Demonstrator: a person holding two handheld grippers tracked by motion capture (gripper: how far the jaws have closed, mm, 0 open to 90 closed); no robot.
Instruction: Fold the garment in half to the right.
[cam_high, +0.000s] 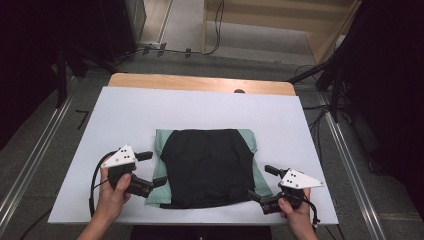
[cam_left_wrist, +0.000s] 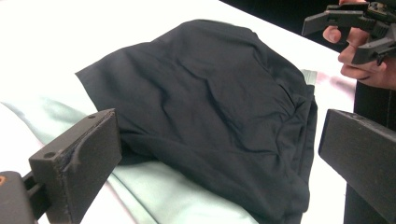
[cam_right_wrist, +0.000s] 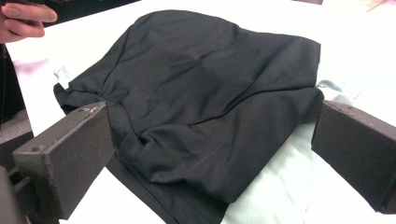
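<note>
Our left gripper has its jaws spread wide with nothing between the pads, poised just beside the near left corner of the black garment. Our right gripper matches it at the near right corner, jaws equally spread and empty, the cloth lying just ahead of them in the right gripper view. The black garment lies flattened in a rough square on a pale green cloth, whose edges peek out on both sides. Both sit in the middle of the white desk, toward its near edge, where our hands come in. We judge the fold is about to start: both grippers are lined up for a grasp, neither touching fabric yet. The next move calls for each pair of jaws to slide onto a near corner and pinch the black layer alone, leaving the green cloth beneath.
</note>
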